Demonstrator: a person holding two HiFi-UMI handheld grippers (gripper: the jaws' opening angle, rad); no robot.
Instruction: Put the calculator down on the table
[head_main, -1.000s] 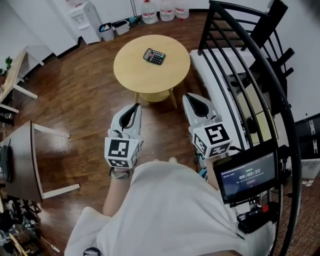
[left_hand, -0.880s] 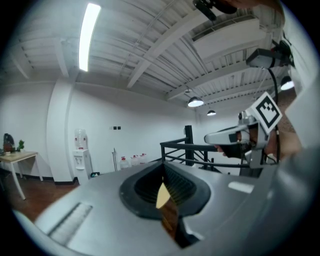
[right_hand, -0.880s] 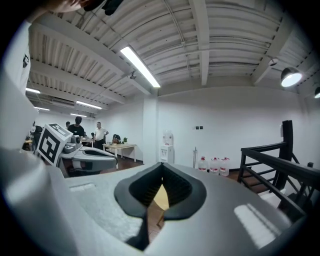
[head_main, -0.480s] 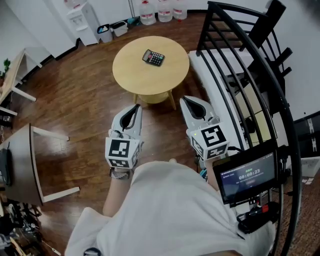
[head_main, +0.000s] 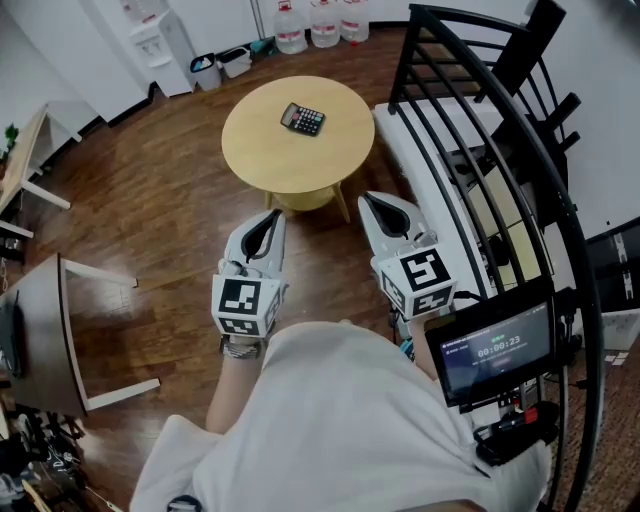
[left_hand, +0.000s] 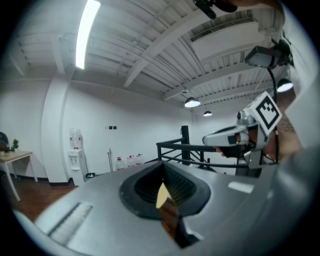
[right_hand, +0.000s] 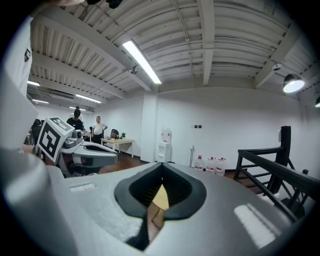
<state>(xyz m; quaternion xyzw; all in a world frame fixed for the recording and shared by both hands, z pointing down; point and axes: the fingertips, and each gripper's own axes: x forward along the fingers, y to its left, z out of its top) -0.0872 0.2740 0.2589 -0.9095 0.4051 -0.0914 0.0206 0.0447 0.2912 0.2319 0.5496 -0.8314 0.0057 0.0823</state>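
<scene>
A dark calculator (head_main: 303, 119) with coloured keys lies flat on the round light-wood table (head_main: 270, 150) at the top of the head view. My left gripper (head_main: 270, 217) is shut and holds nothing, well short of the table over the wooden floor. Beside it my right gripper (head_main: 375, 202) is likewise shut and empty, near the table's leg. In the left gripper view the shut jaws fill the lower frame and the right gripper (left_hand: 225, 136) shows at the right. The right gripper view shows the left gripper (right_hand: 92, 152) at its left.
A black metal railing (head_main: 480, 150) curves along the right. A water dispenser (head_main: 155, 35) and several water bottles (head_main: 325, 20) stand by the far wall. A chair (head_main: 60, 330) sits at the left. Two people (right_hand: 87, 127) stand by a far desk.
The table and calculator have slid slightly left and down in the head view as the head shifted. Both grippers stay shut and nearly still.
</scene>
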